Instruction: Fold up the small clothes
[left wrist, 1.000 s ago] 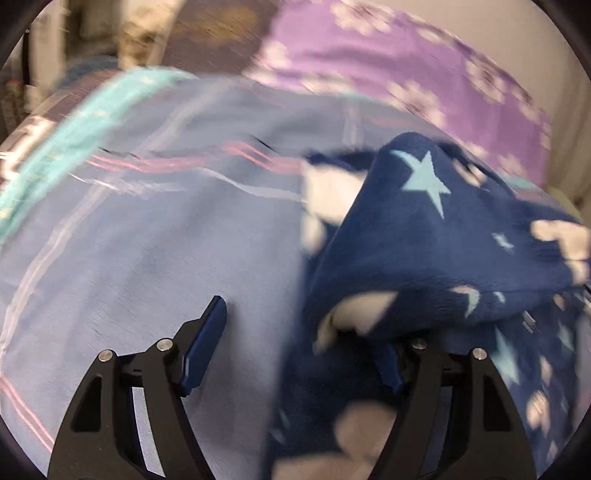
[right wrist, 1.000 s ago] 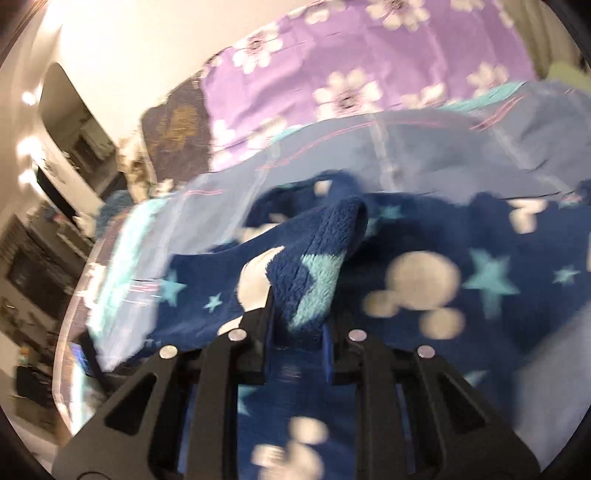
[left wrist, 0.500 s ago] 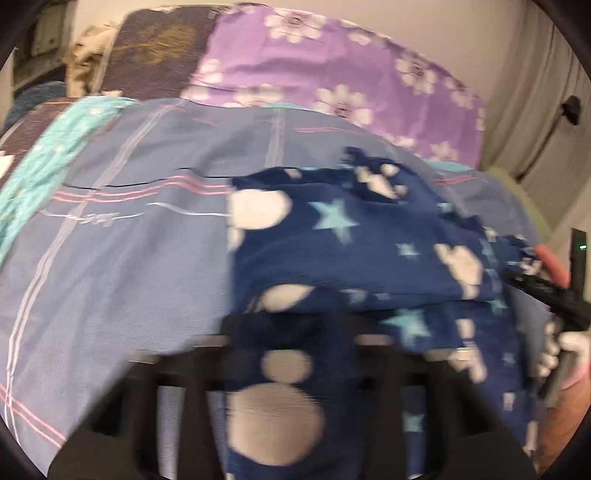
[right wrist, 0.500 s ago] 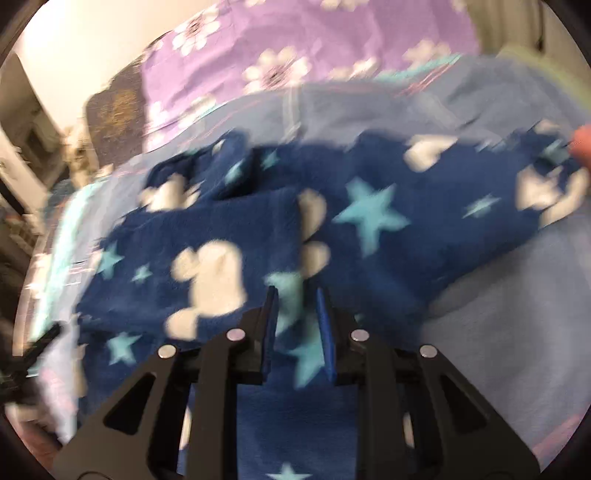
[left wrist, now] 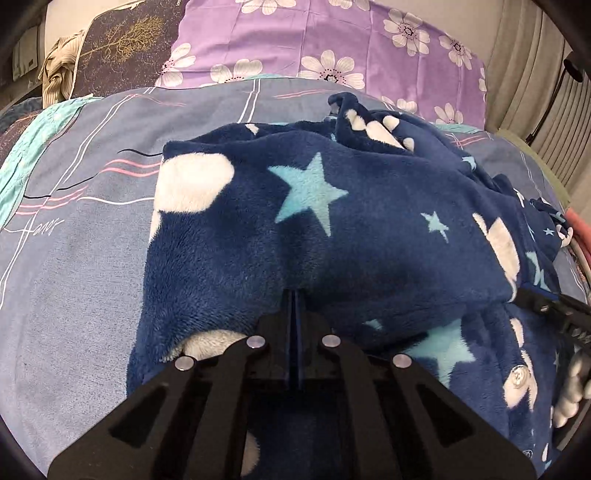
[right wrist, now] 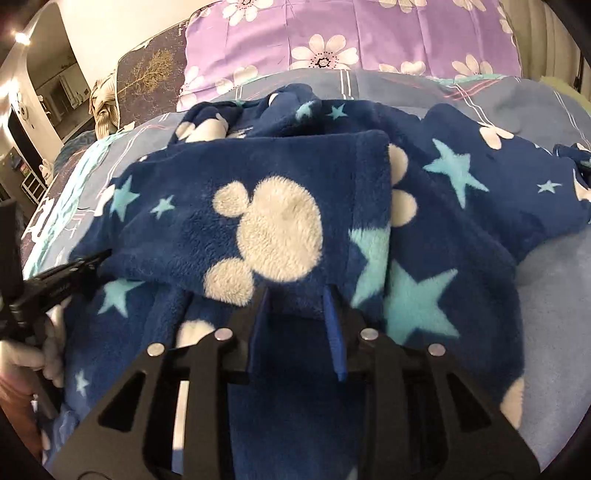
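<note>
Navy fleece garment [left wrist: 369, 236] with pale-blue stars and cream mouse-head blotches; grey-blue bedsheet [left wrist: 74, 280] with pink and white lines; purple pillow [right wrist: 332, 33] with white flowers

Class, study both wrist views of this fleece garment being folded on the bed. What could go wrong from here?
1. The right gripper has its jaws opening around the folded flap; thick fleece may spring back open.
2. The left gripper looks shut at the garment's edge; any pull could drag the fold askew on the soft bedsheet.
</note>
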